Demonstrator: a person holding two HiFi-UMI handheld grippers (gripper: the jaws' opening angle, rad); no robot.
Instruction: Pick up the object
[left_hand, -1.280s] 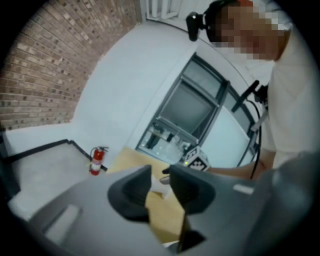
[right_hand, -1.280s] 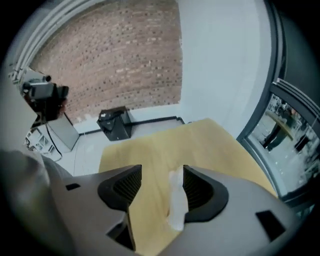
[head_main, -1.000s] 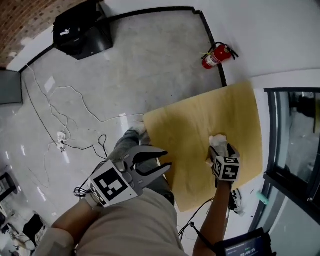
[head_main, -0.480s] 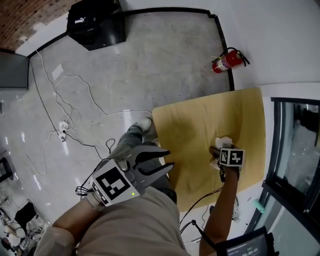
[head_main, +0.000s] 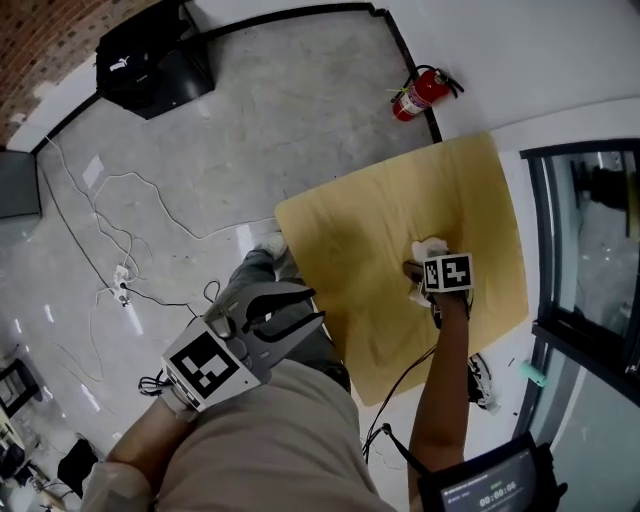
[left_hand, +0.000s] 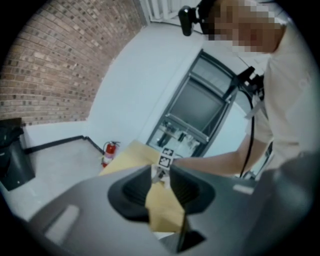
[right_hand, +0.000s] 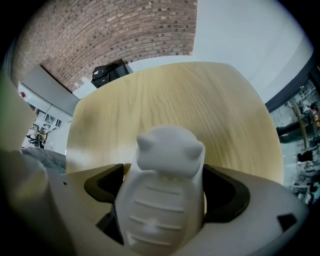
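A white cat-shaped figurine (right_hand: 165, 195) stands upright on the light wooden table (right_hand: 175, 95). It sits between the jaws of my right gripper (right_hand: 162, 180), which stand wide apart with the figurine filling most of the gap. From the head view the figurine (head_main: 430, 248) peeks out beside the right gripper (head_main: 420, 272) at the table's (head_main: 350, 230) right part. My left gripper (head_main: 312, 306) hangs off the table's left edge above the person's lap, shut and holding nothing. In its own view the left gripper (left_hand: 160, 182) shows only a thin slit.
A red fire extinguisher (head_main: 420, 92) leans by the wall beyond the table. A black bag (head_main: 150, 65) sits at the far left on the floor, with cables (head_main: 120, 280) trailing across it. A dark-framed glass door (head_main: 590, 250) borders the table's right side.
The head view has swung about. My right gripper has stayed at the figurine on the table. The left gripper has stayed shut and drifted slightly down and left.
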